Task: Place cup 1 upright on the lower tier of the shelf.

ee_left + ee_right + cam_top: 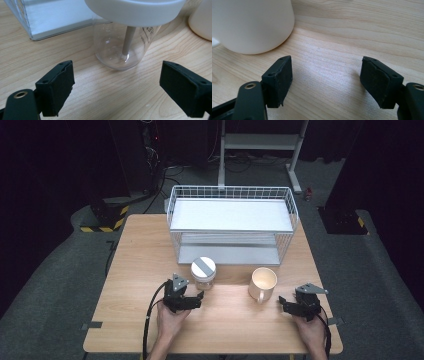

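While both hands rest low, left claw point(117, 85) and right claw point(327, 82) gape wide.

High view looks forward-down over whole table point(125, 320). Gripper views sit low, close: left faces glass jar point(120, 47), right faces mug point(252, 25); both also overhead.

We see the right gripper point(325, 82) low over the wooden table point(362, 32), jaws spread wide, nothing between them but bare wood grain. The left pad's point(283, 77) edge looks a bit frayed. A cream mug point(254, 22) sits upper left on the table, just ahead of the left jaw, apart from it. A bit of the mug handle pokes out at the left edge.
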The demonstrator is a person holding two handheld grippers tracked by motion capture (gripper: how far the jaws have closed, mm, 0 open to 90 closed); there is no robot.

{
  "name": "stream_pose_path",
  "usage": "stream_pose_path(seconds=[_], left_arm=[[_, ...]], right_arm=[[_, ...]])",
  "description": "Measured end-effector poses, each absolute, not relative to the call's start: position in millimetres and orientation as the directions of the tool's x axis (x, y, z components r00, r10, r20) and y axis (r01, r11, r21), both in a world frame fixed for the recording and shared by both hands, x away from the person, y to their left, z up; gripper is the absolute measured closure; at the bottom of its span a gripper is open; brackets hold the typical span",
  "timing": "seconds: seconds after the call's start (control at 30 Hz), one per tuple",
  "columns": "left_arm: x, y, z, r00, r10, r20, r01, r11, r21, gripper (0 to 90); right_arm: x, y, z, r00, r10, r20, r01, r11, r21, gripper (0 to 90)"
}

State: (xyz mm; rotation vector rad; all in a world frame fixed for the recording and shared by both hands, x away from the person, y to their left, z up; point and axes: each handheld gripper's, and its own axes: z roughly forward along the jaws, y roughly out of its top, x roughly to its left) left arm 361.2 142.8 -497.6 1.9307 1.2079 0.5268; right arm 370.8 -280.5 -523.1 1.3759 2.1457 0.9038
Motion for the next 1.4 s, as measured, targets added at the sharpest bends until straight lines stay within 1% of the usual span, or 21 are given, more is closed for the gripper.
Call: stream_pose_path(seconds=[0.27, 0.37, 0.5, 0.67, 0.93, 1.13, 1.4], left_arm=[[368, 136, -493, 0.476, 0.878, -0.041, 0.548, -0.260, 0.795, 9.0], [372, 133, -493, 0.476, 0.877, -0.060, 0.546, -0.241, 0.802, 6.5], [378, 129, -494, 0.484, 0.873, -0.066, 0.553, -0.247, 0.795, 2.8], [385, 123, -493, 0.487, 0.872, -0.057, 0.546, -0.253, 0.799, 2.0], [392, 119, -497, 0.485, 0.872, -0.070, 0.524, -0.225, 0.822, 0.3], [395, 117, -498, 0.469, 0.882, -0.052, 0.501, -0.217, 0.838, 0.3], [398, 115, -500, 0.461, 0.885, -0.065, 0.503, -0.200, 0.841, 0.3]], right_arm=[[371, -281, -523, -0.413, 0.911, -0.012, 0.628, 0.294, 0.721, 26.2], [371, -281, -523, -0.413, 0.911, -0.012, 0.628, 0.294, 0.721, 26.2], [371, -281, -523, -0.413, 0.911, -0.012, 0.628, 0.294, 0.721, 26.2], [371, -281, -523, -0.413, 0.911, -0.012, 0.628, 0.294, 0.721, 26.2], [371, -281, -523, -0.414, 0.910, -0.013, 0.627, 0.295, 0.721, 26.2], [371, -281, -523, -0.414, 0.910, -0.012, 0.627, 0.295, 0.721, 26.2], [371, -281, -523, -0.414, 0.910, -0.012, 0.627, 0.295, 0.721, 26.2]])
